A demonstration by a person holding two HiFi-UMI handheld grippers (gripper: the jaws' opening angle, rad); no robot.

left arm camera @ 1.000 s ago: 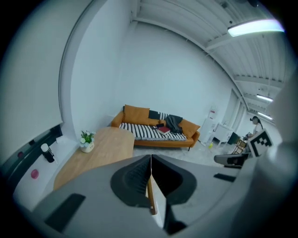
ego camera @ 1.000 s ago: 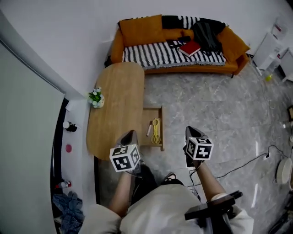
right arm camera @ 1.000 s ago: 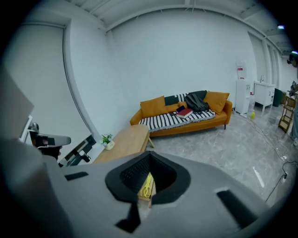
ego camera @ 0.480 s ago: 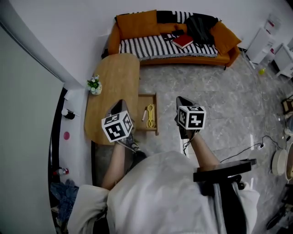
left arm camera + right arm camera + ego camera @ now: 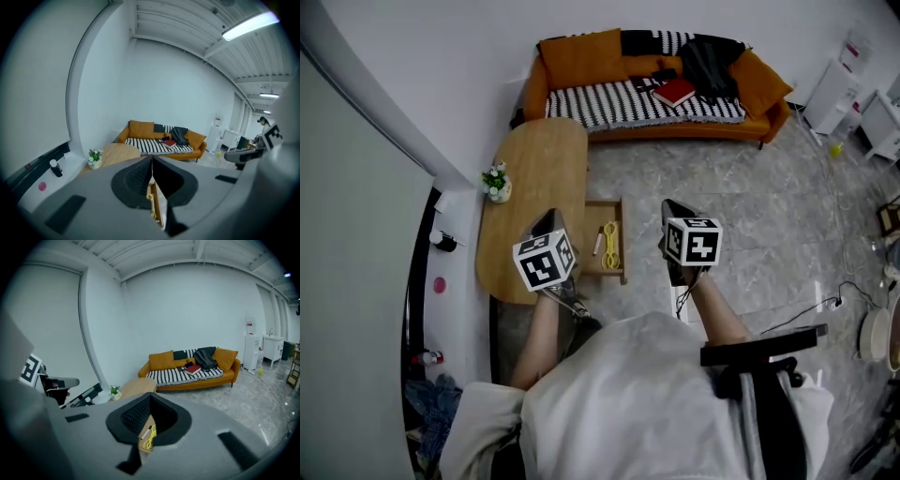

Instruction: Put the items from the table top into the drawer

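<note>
Grey stone-patterned floor [image 5: 750, 216] fills the right of the head view. An orange sofa [image 5: 581, 58] stands against the far wall, with a striped throw [image 5: 609, 101] across the seat, dark clothing [image 5: 710, 64] heaped toward its right end and a red book [image 5: 675, 91] lying beside that heap. In front of the sofa's left end we note the oval wooden tabletop [image 5: 530, 159], running toward us along the wall. The drawer [image 5: 605, 214] is pulled out from the tabletop's floor-facing long side and stands open. The left hand-held gripper [image 5: 546, 220] hangs over the near end of the tabletop, just left of the drawer; in the left gripper view its jaws are pressed together with nothing between them. The right hand-held gripper [image 5: 670, 208] hangs over the floor, just right of the drawer, apart from it; in the right gripper view its jaws likewise meet at the tips and are empty. A small potted plant [image 5: 496, 183] sits at the tabletop's wall-side edge; we cannot tell whether it rests on the wood or on the sill. Inside the drawer lie yellow scissors [image 5: 610, 246] and, just left of them, a pale pen [image 5: 597, 243], both roughly parallel to the drawer's side walls.
</note>
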